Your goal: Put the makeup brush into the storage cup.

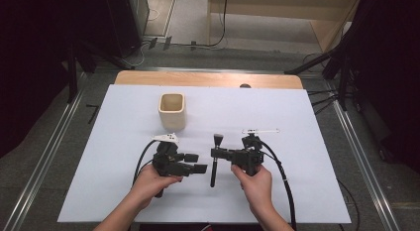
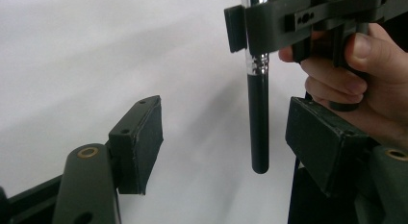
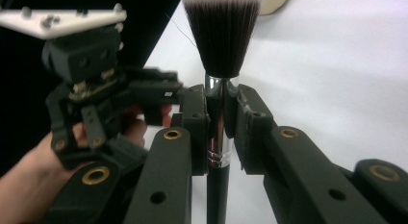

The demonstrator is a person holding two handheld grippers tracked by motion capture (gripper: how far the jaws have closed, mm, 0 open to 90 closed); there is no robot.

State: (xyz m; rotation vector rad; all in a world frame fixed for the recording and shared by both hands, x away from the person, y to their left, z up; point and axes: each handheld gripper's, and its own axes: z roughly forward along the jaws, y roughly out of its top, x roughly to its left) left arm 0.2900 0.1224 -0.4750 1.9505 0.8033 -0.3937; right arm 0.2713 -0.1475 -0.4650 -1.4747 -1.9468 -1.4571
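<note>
right gripper (image 1: 216, 152) clamps black-handled makeup brush (image 1: 214, 166) at ferrule | left gripper (image 1: 198, 163) wide, empty | keep brush upright toward cream square cup (image 1: 172, 111)

Even overhead light, soft shadows; dark surround; close views slightly soft.

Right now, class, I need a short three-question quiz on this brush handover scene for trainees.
1. True or false: the right tongs are shut on the makeup brush.
2. Which applies to the left tongs? A) gripping the handle B) open, handle between the pads, untouched C) shut, nothing held
3. What stands behind the tongs on the white sheet?

Key: 1 true; 2 B; 3 a cream square cup.
</note>
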